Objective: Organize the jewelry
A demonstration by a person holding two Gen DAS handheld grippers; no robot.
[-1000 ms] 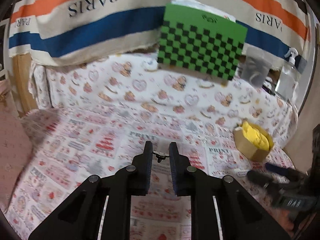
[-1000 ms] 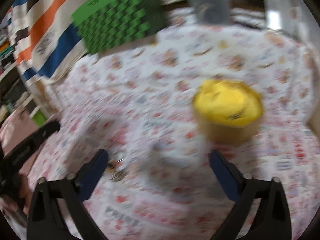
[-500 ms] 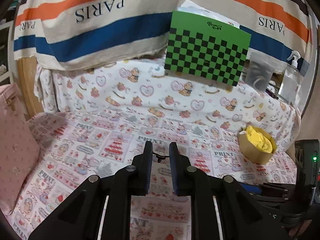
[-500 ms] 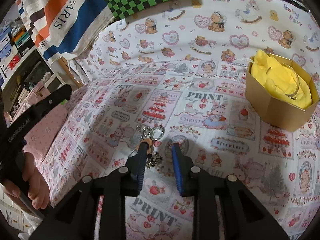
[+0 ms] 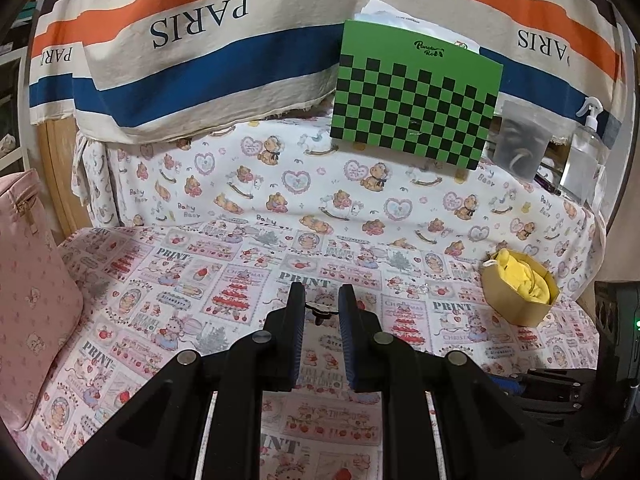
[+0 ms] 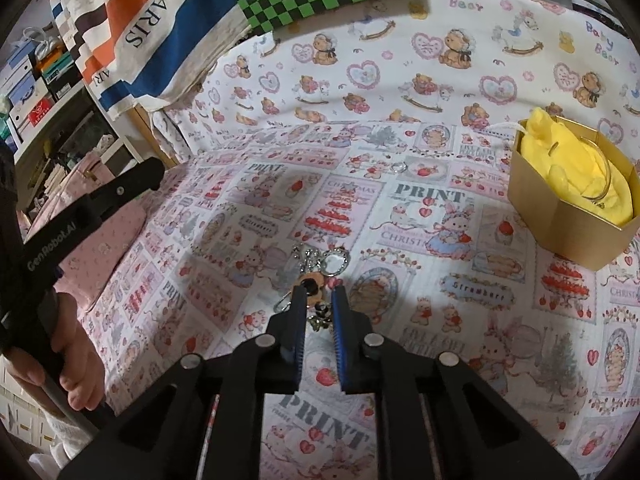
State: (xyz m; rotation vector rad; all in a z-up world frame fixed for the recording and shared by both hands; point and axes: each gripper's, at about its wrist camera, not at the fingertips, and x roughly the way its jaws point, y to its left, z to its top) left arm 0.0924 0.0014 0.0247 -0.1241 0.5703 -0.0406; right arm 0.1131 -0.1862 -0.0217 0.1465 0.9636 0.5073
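Charm cluster (image 6: 320,280) lengthwise between right fingers (image 6: 298,320), ring end away.

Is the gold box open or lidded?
Open: the gold box has no lid on; yellow cloth and a thin bangle show inside.

Silver charm cluster (image 6: 320,276) on patterned cloth; gold box (image 6: 576,216) holds a bangle (image 6: 600,178).

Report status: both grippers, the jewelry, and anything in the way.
Right gripper just closed on the charm cluster lying on the cloth. Left gripper nearly shut, pinching a small dark piece. Box to the right, path clear.
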